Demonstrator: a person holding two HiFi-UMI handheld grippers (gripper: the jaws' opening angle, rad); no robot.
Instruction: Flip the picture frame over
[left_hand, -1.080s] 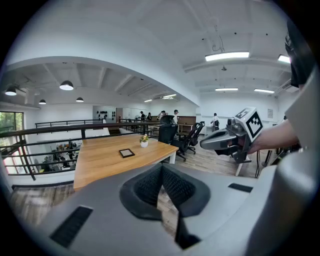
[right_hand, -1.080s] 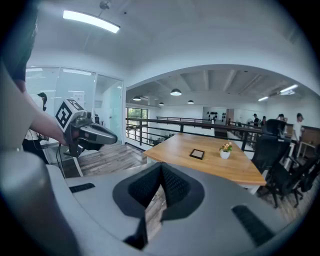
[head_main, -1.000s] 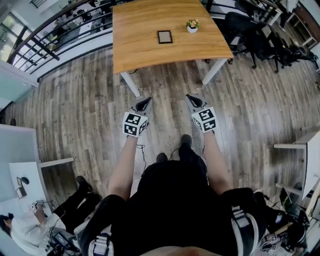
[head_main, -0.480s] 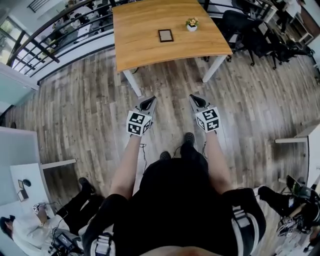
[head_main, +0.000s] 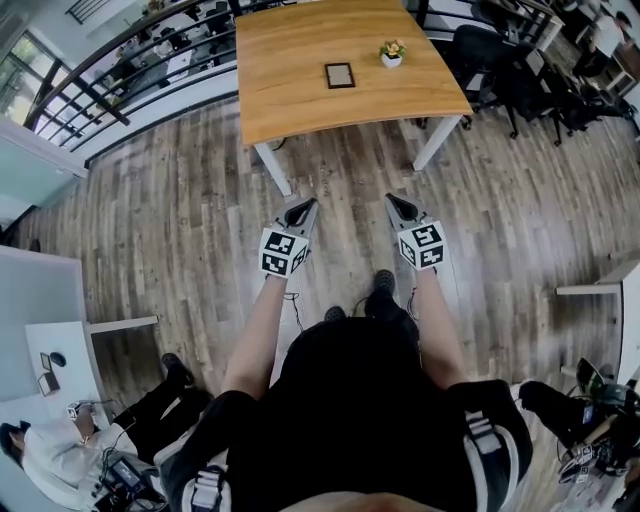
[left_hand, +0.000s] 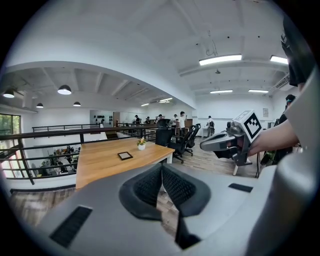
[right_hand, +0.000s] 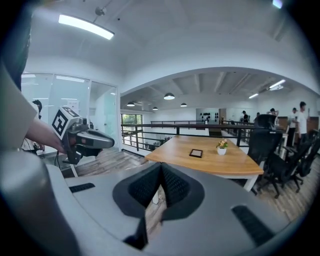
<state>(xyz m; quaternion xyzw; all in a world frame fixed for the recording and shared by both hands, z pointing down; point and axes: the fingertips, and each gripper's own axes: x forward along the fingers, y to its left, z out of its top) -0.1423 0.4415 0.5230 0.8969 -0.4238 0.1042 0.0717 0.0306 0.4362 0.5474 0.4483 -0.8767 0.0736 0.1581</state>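
A small dark picture frame (head_main: 339, 75) lies flat on the wooden table (head_main: 290, 100), far ahead of me; it also shows in the left gripper view (left_hand: 125, 155) and the right gripper view (right_hand: 196, 153). My left gripper (head_main: 305, 205) is held out over the wooden floor, well short of the table, shut with nothing between its pads (left_hand: 161, 176). My right gripper (head_main: 392, 199) is level with it, a little to the right, also shut and empty, its pads (right_hand: 160, 178) pressed together. Each gripper shows in the other's view.
A small white pot with flowers (head_main: 392, 54) stands on the table right of the frame. Black office chairs (head_main: 500, 70) crowd the table's right side. A dark railing (head_main: 130, 70) runs behind the table. A seated person (head_main: 60, 440) is at the lower left.
Both grippers and the view have edged a little nearer the table. Their jaws stay shut and the frame has not moved.
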